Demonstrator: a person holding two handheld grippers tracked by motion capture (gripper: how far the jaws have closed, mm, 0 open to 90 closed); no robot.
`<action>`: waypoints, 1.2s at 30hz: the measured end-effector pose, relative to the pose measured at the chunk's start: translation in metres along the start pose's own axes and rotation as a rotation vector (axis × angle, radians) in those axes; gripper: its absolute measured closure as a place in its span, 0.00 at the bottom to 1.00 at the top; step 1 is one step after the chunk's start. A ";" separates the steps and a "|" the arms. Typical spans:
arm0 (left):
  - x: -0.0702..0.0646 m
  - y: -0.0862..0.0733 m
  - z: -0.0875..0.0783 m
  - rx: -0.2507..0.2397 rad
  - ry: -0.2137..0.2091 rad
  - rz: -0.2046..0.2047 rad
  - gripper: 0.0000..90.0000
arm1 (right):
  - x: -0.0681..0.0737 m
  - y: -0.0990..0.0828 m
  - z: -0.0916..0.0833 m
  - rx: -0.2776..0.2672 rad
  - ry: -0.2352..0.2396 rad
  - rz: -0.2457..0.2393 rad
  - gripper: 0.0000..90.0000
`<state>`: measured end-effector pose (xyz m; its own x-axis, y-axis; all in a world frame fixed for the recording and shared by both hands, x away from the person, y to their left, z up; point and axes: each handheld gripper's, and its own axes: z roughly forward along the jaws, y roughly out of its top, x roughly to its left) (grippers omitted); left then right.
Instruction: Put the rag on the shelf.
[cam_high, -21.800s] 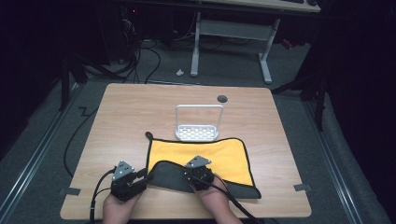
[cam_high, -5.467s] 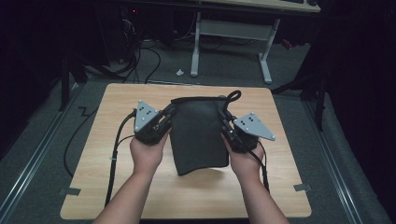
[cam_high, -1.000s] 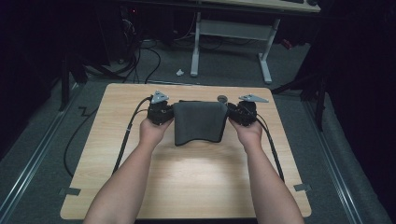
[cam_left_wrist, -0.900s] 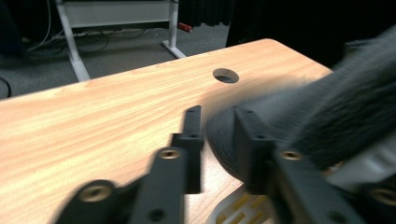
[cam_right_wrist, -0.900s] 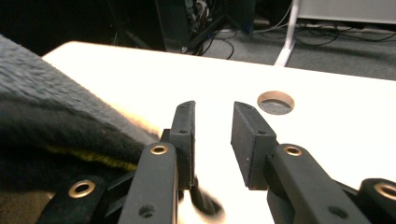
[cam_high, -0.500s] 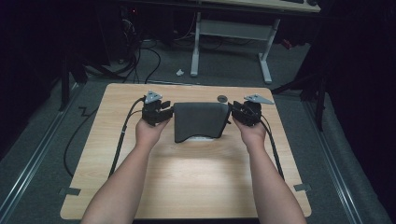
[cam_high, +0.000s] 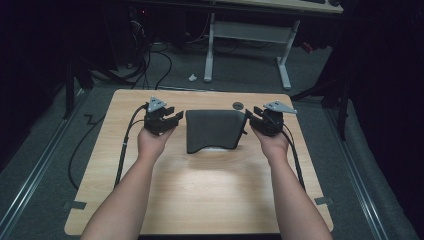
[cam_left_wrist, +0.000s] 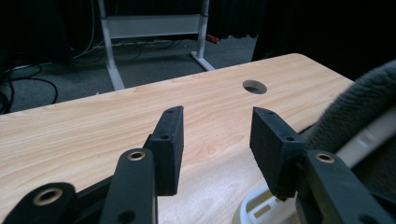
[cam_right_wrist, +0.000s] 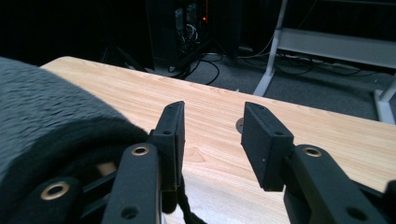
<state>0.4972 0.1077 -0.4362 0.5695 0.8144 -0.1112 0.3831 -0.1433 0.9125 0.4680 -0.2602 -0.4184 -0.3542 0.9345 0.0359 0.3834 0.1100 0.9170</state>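
A dark grey cloth (cam_high: 215, 129) lies draped over a white rack (cam_left_wrist: 261, 211) at the far middle of the wooden table (cam_high: 200, 200). My left gripper (cam_high: 175, 119) hovers just off the cloth's left edge. Its jaws have just been opening and hold nothing; in the left gripper view the left gripper (cam_left_wrist: 217, 126) frames bare tabletop, with the cloth (cam_left_wrist: 364, 98) at the right. My right gripper (cam_high: 251, 117) hangs off the cloth's right edge. It too has just been opening, and the right gripper (cam_right_wrist: 212, 121) is empty, with the cloth (cam_right_wrist: 46, 107) at its left.
A round cable hole (cam_high: 238, 105) sits in the table just behind the cloth. Beyond the far edge stands a white desk frame (cam_high: 250, 35) with cables on the floor. Each gripper trails a black cable (cam_high: 122, 150) over the table.
Both grippers have let go of the cloth's side edges, opened, and drawn a little outward and up. The cloth stays draped over the rack.
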 end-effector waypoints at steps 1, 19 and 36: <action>0.000 -0.001 -0.003 0.000 0.005 0.002 0.61 | 0.001 0.000 -0.003 0.000 -0.006 -0.006 0.65; 0.004 -0.036 -0.061 -0.006 0.046 -0.029 0.61 | 0.023 -0.015 -0.053 -0.022 -0.008 -0.101 0.55; -0.049 -0.149 -0.135 0.140 -0.030 0.037 0.49 | 0.053 -0.129 -0.124 0.068 -0.055 -0.168 0.50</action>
<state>0.3140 0.1657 -0.5133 0.6056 0.7904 -0.0922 0.4578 -0.2513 0.8528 0.2938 -0.2667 -0.4849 -0.3715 0.9180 -0.1389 0.3800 0.2869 0.8794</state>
